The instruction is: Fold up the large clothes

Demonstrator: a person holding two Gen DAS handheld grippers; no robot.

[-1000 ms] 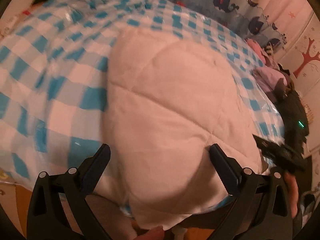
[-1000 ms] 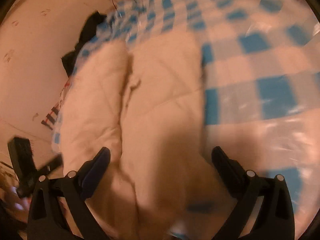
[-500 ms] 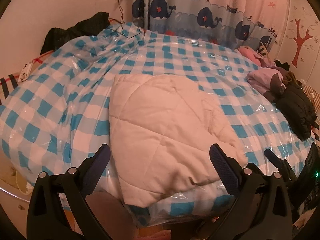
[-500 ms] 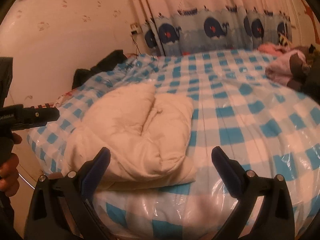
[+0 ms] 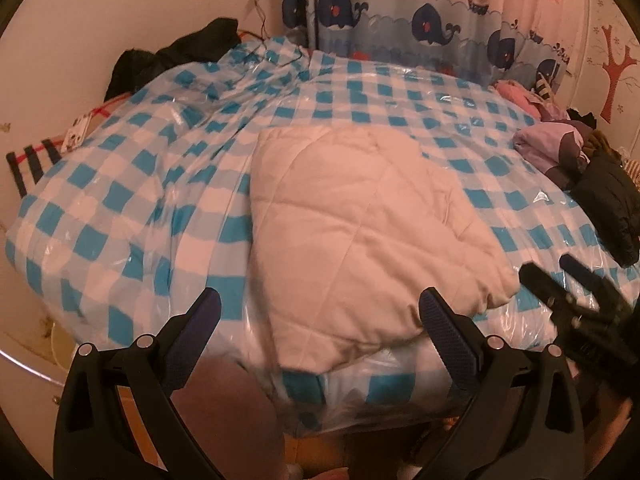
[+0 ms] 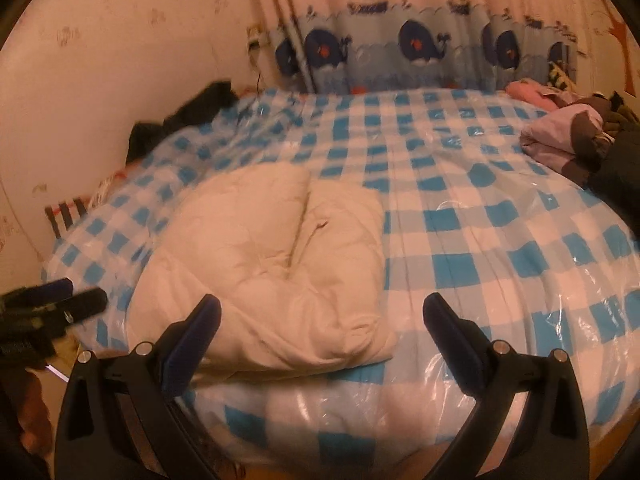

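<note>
Both claws read wide open from my station, jaws spread and nothing between them: left gripper [image 5: 320, 316] hangs off the near edge of the bed, and the right gripper [image 6: 320, 316] does the same a little further along that edge. From the left wrist camera I can also see the right gripper at the right margin, apart from the cloth. From the right wrist camera the left gripper sits at the far left with a hand [image 6: 34, 412] below it. Just past the fingertips lies the task item, a cream quilted garment [image 5: 360, 240], folded into a thick bundle with one fold line running down its middle [image 6: 272, 264]. It rests on the near part of the bed, its lower edge at the mattress edge, touching neither claw. Under it I note a blue-and-white checked bedspread [image 5: 120, 208] beneath a clear plastic cover that wrinkles and glares. Further right, well apart from the bundle, sits a lilac folded garment [image 5: 548, 148] next to a black jacket [image 5: 612, 208]. Pink clothing [image 6: 528, 94] lies beyond those. At the far left corner I see dark clothing [image 5: 180, 56] against the wall. A whale-print curtain [image 5: 420, 28] hangs behind the bed.
</note>
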